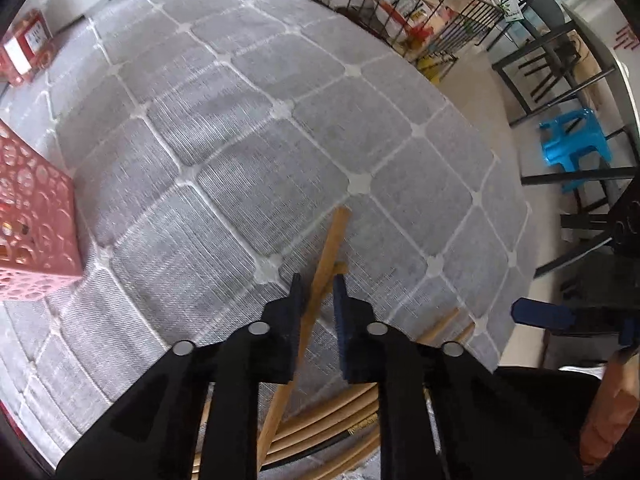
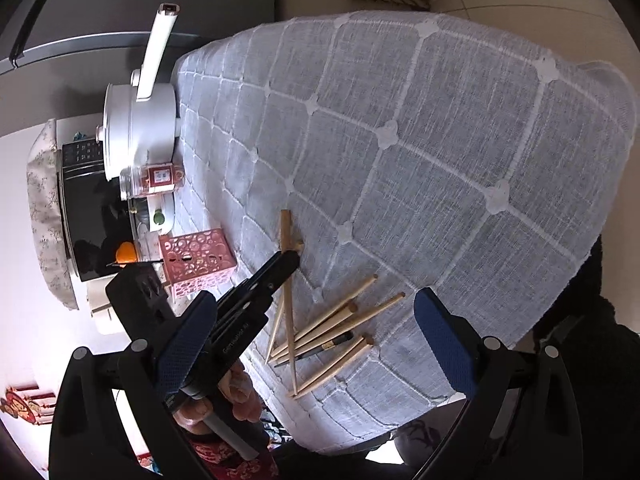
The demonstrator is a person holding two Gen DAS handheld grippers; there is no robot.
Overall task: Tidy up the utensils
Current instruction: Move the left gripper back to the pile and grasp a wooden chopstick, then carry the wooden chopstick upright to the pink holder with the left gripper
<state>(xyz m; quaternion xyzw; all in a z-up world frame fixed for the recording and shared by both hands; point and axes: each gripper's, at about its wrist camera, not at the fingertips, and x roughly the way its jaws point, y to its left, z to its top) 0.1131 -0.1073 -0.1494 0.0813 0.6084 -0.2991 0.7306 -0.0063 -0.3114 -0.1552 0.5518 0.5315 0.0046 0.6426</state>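
1. Two chopsticks (image 1: pixel 326 256) sit between the pads of the left gripper (image 1: pixel 318 292), which is clenched on them above the grey cloth (image 1: pixel 240 128). Their blunt ends project past the fingertips; the rest slopes back under the gripper.
2. The hold is taken part-way along the sticks, not at an end. Judged reason: a grip nearer the middle keeps the pair from swinging when carried.
3. Seen from the right wrist, the held sticks cross the loose pile (image 2: pixel 332 336), which lies just beside the near edge of the cloth. The pile holds several wooden sticks and at least one dark one, fanned out and overlapping.
4. Right gripper (image 2: pixel 312 344): released, jaws wide, nothing between them. It hangs near the pile, on the side away from the basket. Judged purpose: waiting its turn at the pile.
5. Pink basket (image 2: pixel 198 258) stands at the far side of the pile, near the cloth's left edge, well apart from the sticks. It is the likely receptacle; its contents cannot be made out.
6. Risk, as judged: the pair is crossed, so one stick may slip free on lifting.
7. White pot (image 2: pixel 138 128) and jar (image 2: pixel 154 178) beyond the basket are not involved.
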